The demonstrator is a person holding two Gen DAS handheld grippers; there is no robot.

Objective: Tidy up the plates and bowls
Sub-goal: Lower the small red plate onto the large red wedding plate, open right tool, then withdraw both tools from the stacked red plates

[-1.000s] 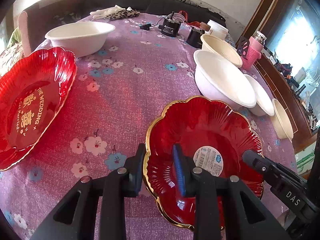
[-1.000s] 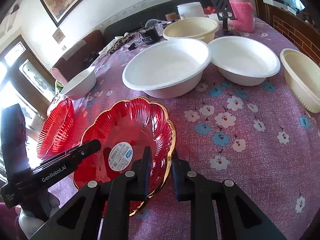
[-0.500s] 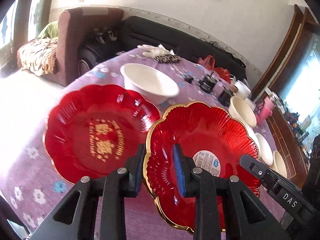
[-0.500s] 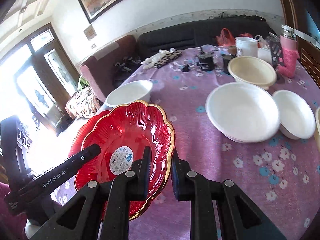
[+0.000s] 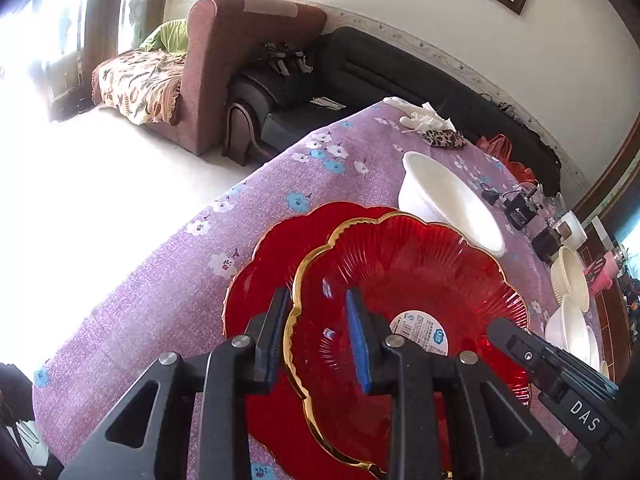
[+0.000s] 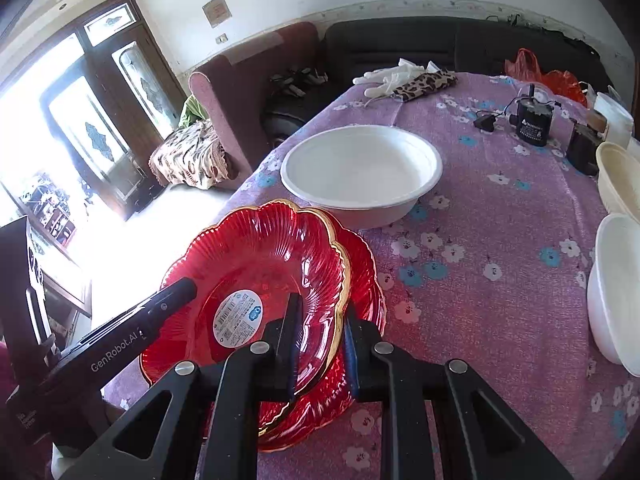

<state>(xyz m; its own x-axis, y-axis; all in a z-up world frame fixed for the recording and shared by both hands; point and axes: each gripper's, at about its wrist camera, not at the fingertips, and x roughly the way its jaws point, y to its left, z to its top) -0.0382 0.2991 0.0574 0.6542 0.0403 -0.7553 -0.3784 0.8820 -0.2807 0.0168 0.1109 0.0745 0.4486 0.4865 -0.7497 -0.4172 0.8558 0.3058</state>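
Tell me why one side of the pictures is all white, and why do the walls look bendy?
In the left wrist view, daylight from the window washes the floor out to plain white; in the right wrist view, the glass doors glare the same way; in both, the fisheye lens curves the straight walls, while the red plate up close stays sharp and shiny.

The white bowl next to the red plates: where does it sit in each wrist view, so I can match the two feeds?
Left wrist: the white bowl sits upper right of centre, just beyond the far rim of the gold-rimmed red plate.
Right wrist: the white bowl is upper centre, just behind the gold-rimmed red plate.
Shared landmark: the leopard-print cloth on the table's far edge.
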